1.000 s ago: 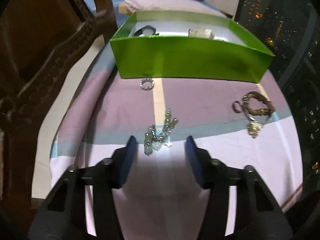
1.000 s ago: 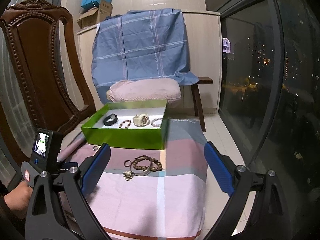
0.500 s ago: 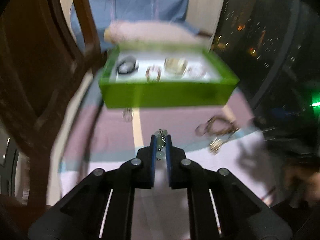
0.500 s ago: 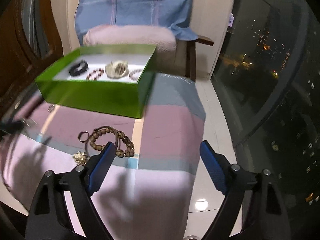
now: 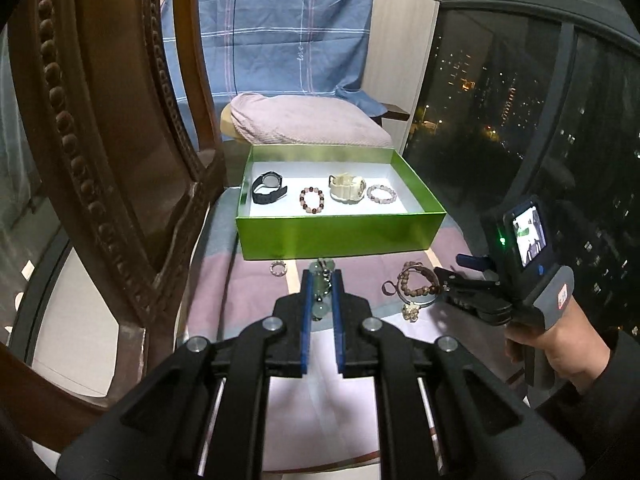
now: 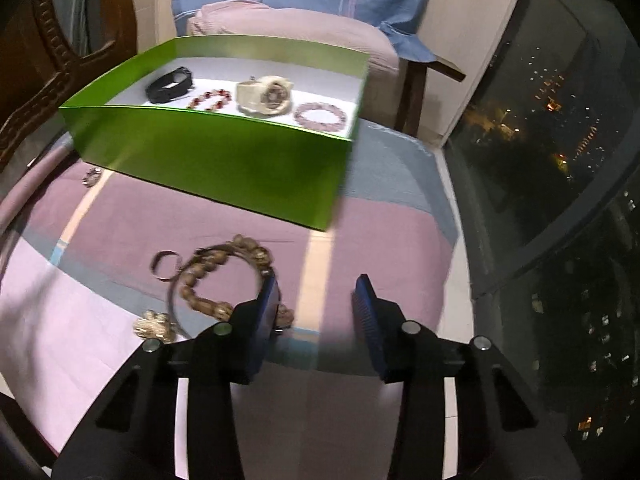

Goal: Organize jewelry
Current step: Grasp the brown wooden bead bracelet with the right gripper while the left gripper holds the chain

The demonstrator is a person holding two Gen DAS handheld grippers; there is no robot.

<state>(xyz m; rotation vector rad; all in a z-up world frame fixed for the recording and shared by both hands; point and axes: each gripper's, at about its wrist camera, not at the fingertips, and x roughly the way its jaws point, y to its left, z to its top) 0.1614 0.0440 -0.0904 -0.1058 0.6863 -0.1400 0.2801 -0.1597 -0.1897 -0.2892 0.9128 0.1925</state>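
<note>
My left gripper (image 5: 322, 276) is shut on a pale green bead chain (image 5: 321, 309), held above the striped cloth in front of the green box (image 5: 340, 236). Inside the box lie a black watch (image 5: 269, 188), a red bead bracelet (image 5: 311, 200), a cream watch (image 5: 347, 187) and a pink bead bracelet (image 5: 382, 194). My right gripper (image 6: 317, 284) is low over the cloth with its jaws closing. A brown bead bracelet (image 6: 224, 272) lies mostly outside its left finger, which covers one end. The pads press on nothing. A small silver ring (image 6: 91, 177) lies near the box.
A carved wooden chair (image 5: 100, 160) stands close on the left. Behind the box are a pink cushion (image 5: 304, 120) and a blue cloth (image 5: 288, 28). Dark window glass (image 6: 560, 140) runs along the right. The table's right edge (image 6: 448, 240) is near my right gripper.
My left gripper shut on the green bead chain and lifted it off the cloth. My right gripper came down beside the brown bracelet and its jaws narrowed.
</note>
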